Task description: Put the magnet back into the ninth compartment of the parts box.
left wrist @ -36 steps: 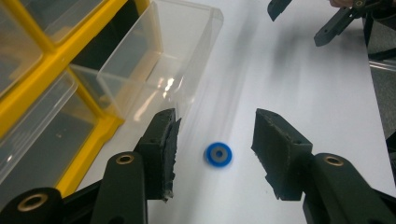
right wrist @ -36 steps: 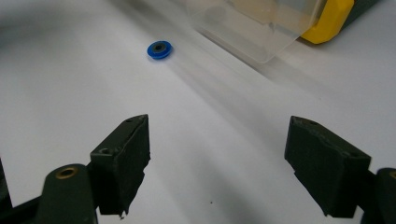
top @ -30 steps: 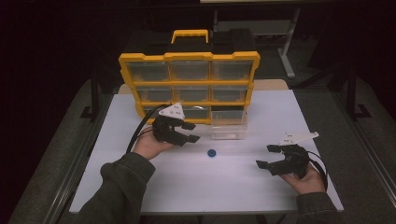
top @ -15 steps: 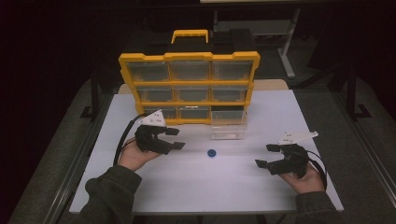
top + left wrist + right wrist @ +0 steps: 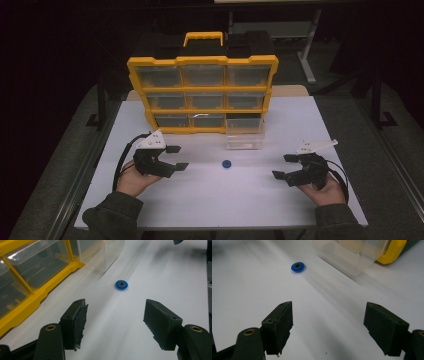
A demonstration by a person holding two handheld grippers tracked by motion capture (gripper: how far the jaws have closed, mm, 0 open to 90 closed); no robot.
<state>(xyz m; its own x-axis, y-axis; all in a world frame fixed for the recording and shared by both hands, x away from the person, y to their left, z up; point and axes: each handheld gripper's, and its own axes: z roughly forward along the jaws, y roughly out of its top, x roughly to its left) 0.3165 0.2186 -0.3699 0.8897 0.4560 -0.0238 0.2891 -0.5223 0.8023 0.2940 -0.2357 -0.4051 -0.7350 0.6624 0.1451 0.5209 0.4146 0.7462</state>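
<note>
Since the earlier frame the left gripper [image 5: 176, 157] had drawn back from the pulled-out clear drawer [image 5: 244, 140] toward the surface's [image 5: 200, 200] left edge, its jaws just opening, released with nothing between them. Ahead of its ridged black pads, toward the right edge, lay the small blue disc [image 5: 121, 284], flat, round with a dark centre hole, so no long axis to align. The right gripper [image 5: 287, 167] rested near the right edge, jaws apart and empty, at a similar distance from the disc. Beyond stood the yellow-framed organiser [image 5: 202, 90] of translucent plastic drawers.
</note>
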